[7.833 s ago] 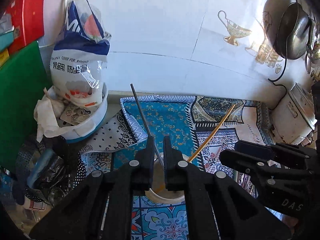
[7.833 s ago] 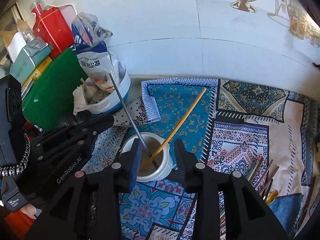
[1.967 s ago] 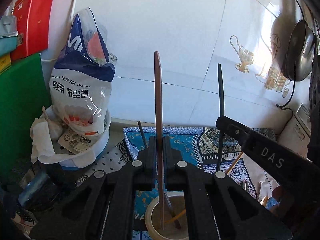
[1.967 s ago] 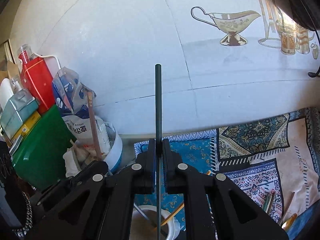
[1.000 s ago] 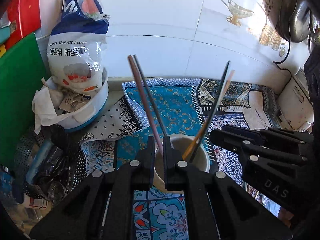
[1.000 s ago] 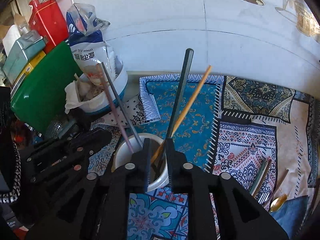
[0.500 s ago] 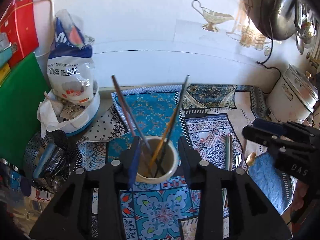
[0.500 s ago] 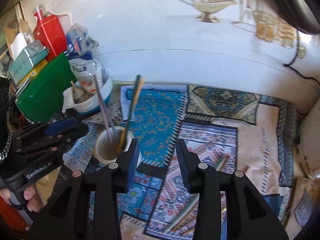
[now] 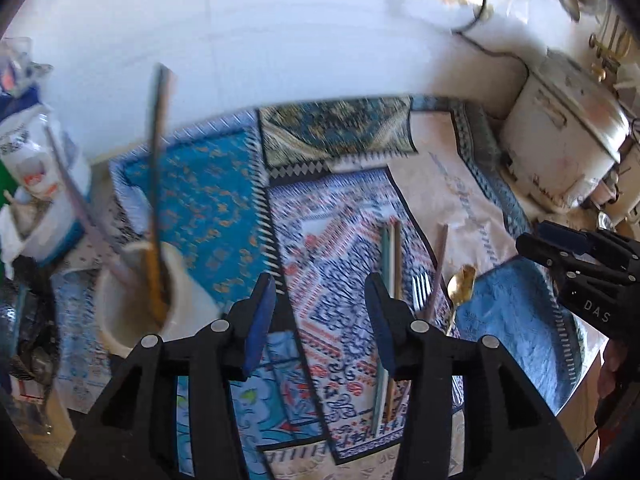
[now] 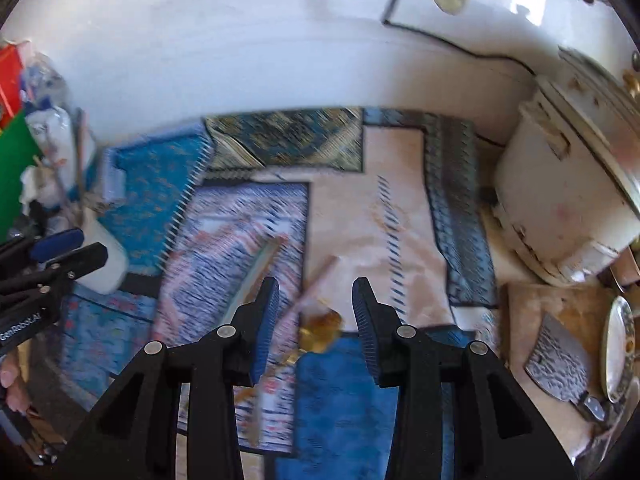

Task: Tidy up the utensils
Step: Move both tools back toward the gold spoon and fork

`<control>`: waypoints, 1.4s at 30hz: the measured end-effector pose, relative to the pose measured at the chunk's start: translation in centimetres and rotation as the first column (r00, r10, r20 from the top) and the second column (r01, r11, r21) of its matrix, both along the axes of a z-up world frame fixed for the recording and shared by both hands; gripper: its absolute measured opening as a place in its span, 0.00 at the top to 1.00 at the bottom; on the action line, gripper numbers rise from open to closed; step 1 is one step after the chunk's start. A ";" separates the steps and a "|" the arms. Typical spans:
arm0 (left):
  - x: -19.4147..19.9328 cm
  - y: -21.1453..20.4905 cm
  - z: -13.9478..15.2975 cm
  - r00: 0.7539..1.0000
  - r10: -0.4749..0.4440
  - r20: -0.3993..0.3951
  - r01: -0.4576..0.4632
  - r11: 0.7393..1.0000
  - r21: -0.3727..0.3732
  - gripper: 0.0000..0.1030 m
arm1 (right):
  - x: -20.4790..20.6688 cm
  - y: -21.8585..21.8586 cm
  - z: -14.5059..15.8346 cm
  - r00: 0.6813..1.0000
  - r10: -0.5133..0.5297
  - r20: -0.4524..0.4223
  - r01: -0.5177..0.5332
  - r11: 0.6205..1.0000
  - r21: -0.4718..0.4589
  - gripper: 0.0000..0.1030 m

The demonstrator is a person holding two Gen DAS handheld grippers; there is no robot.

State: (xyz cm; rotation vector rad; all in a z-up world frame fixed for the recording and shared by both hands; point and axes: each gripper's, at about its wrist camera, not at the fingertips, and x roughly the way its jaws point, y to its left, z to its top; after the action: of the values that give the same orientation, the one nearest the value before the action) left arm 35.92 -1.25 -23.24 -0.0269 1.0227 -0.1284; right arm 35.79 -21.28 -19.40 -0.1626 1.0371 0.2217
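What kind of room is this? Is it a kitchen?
Most likely a home kitchen counter. A rice cooker sits by the tiled wall, a cleaver lies beside a plate, and chopsticks stand in a cup.

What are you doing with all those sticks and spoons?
A person is tidying utensils with a claw in each hand. Some chopsticks already stand in the white cup. The left claw and right claw are both open and empty; the left's jaws just opened wider. More chopsticks, a fork and a gold spoon wait on the patterned cloth.

Black plastic gripper (image 9: pixel 320 320) arms, blue ribbed pads (image 9: pixel 260 316), silver screws.
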 end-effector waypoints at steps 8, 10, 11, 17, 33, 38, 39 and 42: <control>0.6 -3.8 -5.3 0.991 -0.062 -0.119 0.067 0.997 0.036 0.56 | 0.2 -2.6 -5.6 0.987 -0.017 -0.163 0.022 0.999 0.026 0.66; 0.6 -4.2 -6.0 0.989 -0.067 -0.135 0.073 0.997 0.040 0.56 | 0.5 -2.5 -6.5 0.980 -0.014 -0.198 0.027 0.998 0.063 0.66; 0.6 -4.4 -6.2 0.988 -0.067 -0.139 0.074 0.996 0.044 0.56 | 0.6 -2.5 -6.8 0.977 -0.015 -0.211 0.032 0.996 0.080 0.66; 0.2 -3.8 -6.5 0.988 -0.043 -0.150 0.050 0.998 0.048 0.56 | 1.8 -1.8 -8.6 0.966 -0.036 -0.255 0.073 0.988 0.138 0.66; -0.4 -1.5 -6.1 0.990 -0.009 -0.144 0.019 0.998 0.068 0.56 | 1.0 2.4 -10.0 0.990 -0.013 -0.137 0.014 1.000 0.008 0.69; 0.0 -2.4 -5.7 0.989 -0.046 -0.143 0.055 0.997 0.057 0.56 | 2.1 0.6 -9.6 0.984 -0.025 -0.178 0.047 0.992 0.119 0.94; 0.3 -2.7 -5.6 0.988 -0.054 -0.142 0.062 0.997 0.052 0.56 | 2.3 0.1 -9.6 0.980 -0.030 -0.196 0.061 0.986 0.155 0.95; 1.1 -3.7 -5.2 0.988 -0.079 -0.134 0.084 0.996 0.036 0.56 | 2.4 -1.4 -9.8 0.976 -0.063 -0.210 0.102 0.978 0.179 0.97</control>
State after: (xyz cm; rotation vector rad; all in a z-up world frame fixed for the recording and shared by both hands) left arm 37.02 -4.99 -28.40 0.0454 1.1592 -0.1816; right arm 38.18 -22.68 -29.17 0.0777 1.2165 0.2633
